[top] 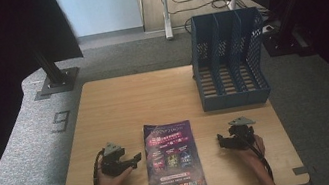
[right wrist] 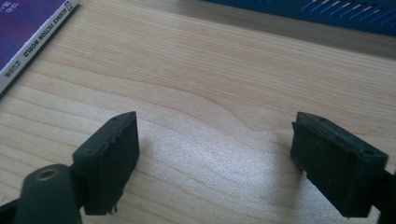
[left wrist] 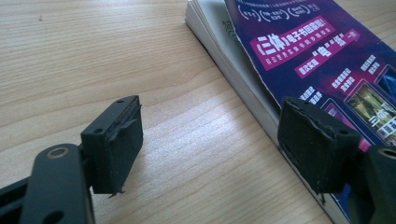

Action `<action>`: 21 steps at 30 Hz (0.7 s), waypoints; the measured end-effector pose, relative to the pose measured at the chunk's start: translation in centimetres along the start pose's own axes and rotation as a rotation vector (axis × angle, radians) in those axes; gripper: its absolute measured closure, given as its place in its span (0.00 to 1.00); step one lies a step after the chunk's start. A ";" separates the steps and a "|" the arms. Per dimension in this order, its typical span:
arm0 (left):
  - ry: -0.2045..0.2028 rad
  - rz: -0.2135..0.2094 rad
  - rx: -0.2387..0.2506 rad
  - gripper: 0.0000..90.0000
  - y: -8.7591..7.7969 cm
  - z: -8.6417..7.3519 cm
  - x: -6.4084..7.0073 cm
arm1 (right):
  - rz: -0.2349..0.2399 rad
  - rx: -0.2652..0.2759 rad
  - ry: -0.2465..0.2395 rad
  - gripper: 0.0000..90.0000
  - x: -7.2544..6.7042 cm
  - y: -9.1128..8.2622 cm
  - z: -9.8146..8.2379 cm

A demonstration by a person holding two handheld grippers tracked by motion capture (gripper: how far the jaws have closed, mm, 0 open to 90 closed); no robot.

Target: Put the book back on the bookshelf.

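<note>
1. The left gripper (top: 135, 157) rests low near the table's (top: 118, 100) near edge, jaws wide, holding nothing.
2. The magazine (top: 172, 158) lies flat between the grippers.
3. The right gripper (top: 221, 141) rests likewise, jaws wide and empty.
4. The blue file rack (top: 229, 61) stands empty at the far right corner.

Worktop (top: 120, 110): pale matt wood grain. Magazine (top: 172, 157): glossy paper cover. File rack (top: 229, 61): blue perforated plastic. Claw pads (left wrist: 116, 140): rough matt black.
</note>
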State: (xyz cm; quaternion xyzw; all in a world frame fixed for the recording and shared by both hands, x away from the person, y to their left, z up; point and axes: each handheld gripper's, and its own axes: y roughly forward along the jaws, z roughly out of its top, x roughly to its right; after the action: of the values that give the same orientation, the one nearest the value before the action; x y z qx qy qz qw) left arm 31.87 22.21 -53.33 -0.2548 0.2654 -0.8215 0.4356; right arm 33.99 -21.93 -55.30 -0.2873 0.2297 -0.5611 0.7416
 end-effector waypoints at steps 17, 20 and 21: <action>-0.015 -0.060 0.038 0.25 -0.5 0.3 0.8 | 0.098 0.130 -0.030 0.26 -1.5 -2.0 1.1; -0.017 -0.059 0.036 0.25 -0.5 0.3 0.8 | 0.122 0.132 -0.032 0.26 -2.0 -2.0 1.1; -0.019 -0.061 0.035 0.25 -0.5 0.3 0.9 | 0.132 0.137 -0.034 0.26 -2.1 -2.0 1.2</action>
State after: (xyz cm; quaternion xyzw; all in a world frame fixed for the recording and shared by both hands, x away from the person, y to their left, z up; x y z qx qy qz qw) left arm 31.37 21.62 -52.61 -0.2628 0.2388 -0.8366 0.4172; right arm 32.80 -20.14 -53.03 -0.2295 0.1967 -0.5205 0.7986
